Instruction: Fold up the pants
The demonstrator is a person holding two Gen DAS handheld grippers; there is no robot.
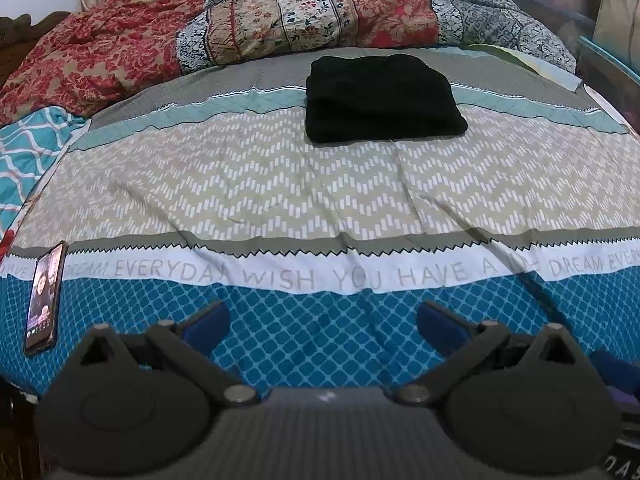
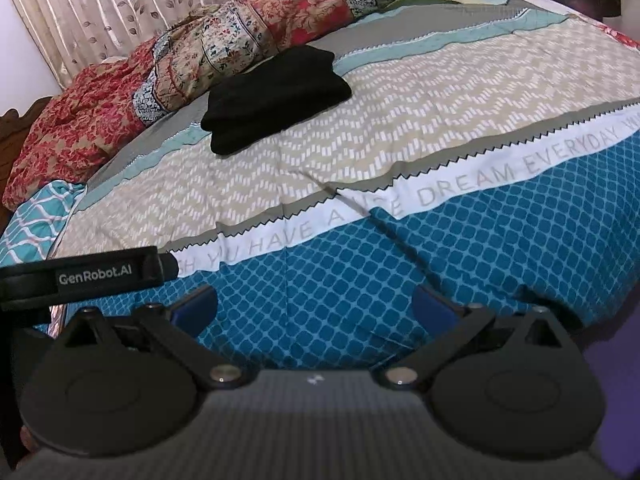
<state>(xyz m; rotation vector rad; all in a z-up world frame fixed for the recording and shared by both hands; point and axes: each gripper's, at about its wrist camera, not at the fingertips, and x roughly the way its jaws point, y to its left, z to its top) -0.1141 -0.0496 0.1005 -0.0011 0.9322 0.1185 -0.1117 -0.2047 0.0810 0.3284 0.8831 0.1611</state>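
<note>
Black pants [image 1: 380,100] lie folded into a compact rectangle on the far half of the bed, across the grey and teal stripes of the bedsheet [image 1: 280,184]. The right wrist view shows the same folded pants [image 2: 276,98] at upper left, close to the crumpled quilt. My left gripper [image 1: 323,322] hovers over the blue patterned near edge of the bed, open, with nothing between its blue pads [image 1: 210,322]. My right gripper [image 2: 315,306] is also open and empty above the blue band of the bedsheet [image 2: 440,128], well short of the pants.
A crumpled red and floral quilt [image 1: 248,28] is heaped along the far side by a curtain [image 2: 100,8]. A phone [image 1: 43,298] with a lit screen lies at the bed's left near edge. A black strap marked GenRobot.AI [image 2: 88,276] crosses the right wrist view at left.
</note>
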